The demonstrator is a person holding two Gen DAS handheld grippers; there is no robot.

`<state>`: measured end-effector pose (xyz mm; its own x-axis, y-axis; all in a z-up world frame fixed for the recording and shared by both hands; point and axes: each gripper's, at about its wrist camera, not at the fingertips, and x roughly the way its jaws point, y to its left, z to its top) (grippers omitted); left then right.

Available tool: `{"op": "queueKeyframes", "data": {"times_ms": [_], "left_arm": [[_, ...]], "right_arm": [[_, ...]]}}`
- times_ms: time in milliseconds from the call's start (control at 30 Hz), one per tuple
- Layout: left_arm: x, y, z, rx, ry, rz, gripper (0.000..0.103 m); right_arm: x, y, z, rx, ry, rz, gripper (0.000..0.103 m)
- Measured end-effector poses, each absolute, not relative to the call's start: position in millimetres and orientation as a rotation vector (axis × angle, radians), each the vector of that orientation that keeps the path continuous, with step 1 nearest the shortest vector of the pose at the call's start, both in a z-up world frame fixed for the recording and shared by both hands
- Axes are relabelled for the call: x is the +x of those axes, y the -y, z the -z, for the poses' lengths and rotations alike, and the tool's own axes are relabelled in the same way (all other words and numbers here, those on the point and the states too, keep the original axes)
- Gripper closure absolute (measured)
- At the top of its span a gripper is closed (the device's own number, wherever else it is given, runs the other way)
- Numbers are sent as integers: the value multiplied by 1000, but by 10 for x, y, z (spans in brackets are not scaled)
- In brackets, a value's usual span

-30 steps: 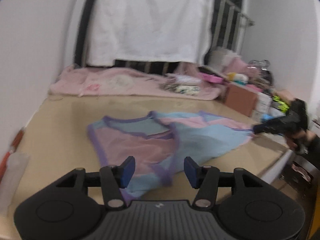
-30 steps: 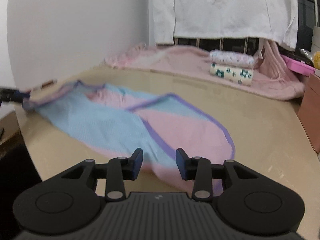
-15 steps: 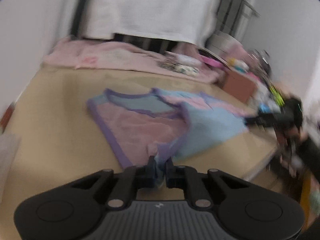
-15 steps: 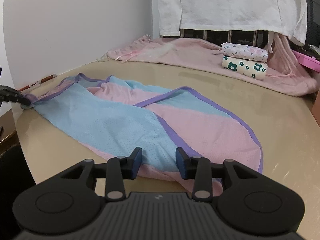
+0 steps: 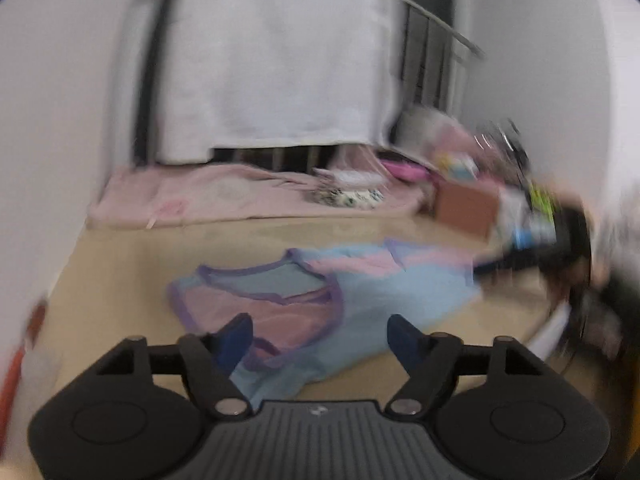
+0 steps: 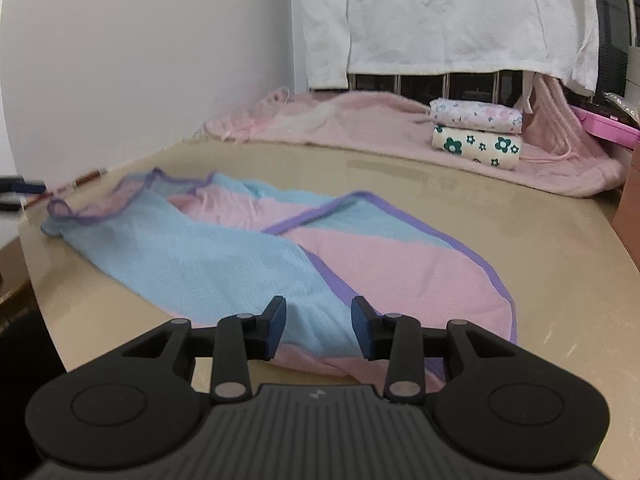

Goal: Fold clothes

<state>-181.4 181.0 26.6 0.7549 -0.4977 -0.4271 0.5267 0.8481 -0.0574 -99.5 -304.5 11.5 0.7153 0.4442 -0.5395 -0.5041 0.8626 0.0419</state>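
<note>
**Both grippers open over a half-spread garment**

We hold our left gripper [image 5: 320, 332] over one end of a pink and blue garment [image 5: 320, 300], jaws wide apart and gripping nothing. This view is blurred. The garment, trimmed in purple, lies rumpled on a tan table [image 6: 540, 248], likely laid flat so it can be folded. Our right gripper [image 6: 319, 328] sits low at the opposite end, jaws also apart, with cloth showing between them but not clamped. A pink blanket [image 6: 380, 128] with two folded cloths [image 6: 476, 134] lies well behind.
</note>
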Motion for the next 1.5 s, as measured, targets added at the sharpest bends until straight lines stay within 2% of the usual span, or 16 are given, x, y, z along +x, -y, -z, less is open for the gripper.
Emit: {"op": "queueKeyframes", "data": {"times_ms": [33, 100, 300, 367, 433, 467, 667, 800, 933, 967, 1033, 1133, 1200, 1233, 1300, 1500], "left_arm": [[-1712, -1816, -219, 40, -512, 548, 71], [-1503, -1884, -122, -32, -633, 509, 102], [-1333, -2111, -101, -144, -607, 237, 94], [-1410, -1990, -196, -99, -565, 134, 83], [-1546, -1765, -309, -40, -492, 56, 54], [-1572, -1610, -335, -6, -462, 67, 53], [-1328, -775, -171, 177, -541, 326, 53], [-1208, -635, -53, 174, -632, 327, 75], [-1259, -581, -116, 81, -727, 325, 80], [-1274, -538, -152, 45, -762, 327, 79], [-1310, -360, -194, 39, -827, 405, 59], [-1232, -244, -424, 57, -888, 514, 61], [-1131, -361, -699, 81, -785, 501, 59], [-1021, -413, -794, 136, -726, 469, 52], [-756, -507, -900, 244, -619, 410, 42], [338, -543, -410, 257, -690, 503, 47]], "right_arm": [[-1002, 3041, -113, -114, -568, -523, 66], [-1008, 3039, -89, -124, -577, -513, 66], [-1058, 3027, -46, -151, -580, -488, 68], [-1097, 3004, -85, -161, -569, -473, 69], [-1152, 2983, -143, -170, -549, -447, 69], [-1182, 2988, -171, -160, -550, -421, 70], [-1338, 2915, -152, -136, -611, -282, 80], [-1262, 2895, -104, -117, -656, -227, 83], [-822, 2917, -117, -99, -702, -196, 81], [-650, 2908, -117, -101, -706, -190, 81], [-326, 2855, -104, -103, -706, -191, 81], [-40, 2723, -139, -104, -701, -156, 81], [-162, 2695, -247, -74, -656, -179, 75], [-266, 2691, -279, -51, -651, -182, 67], [-474, 2653, -258, -3, -661, -193, 64], [-678, 2339, -69, 35, -694, -171, 65]]}}
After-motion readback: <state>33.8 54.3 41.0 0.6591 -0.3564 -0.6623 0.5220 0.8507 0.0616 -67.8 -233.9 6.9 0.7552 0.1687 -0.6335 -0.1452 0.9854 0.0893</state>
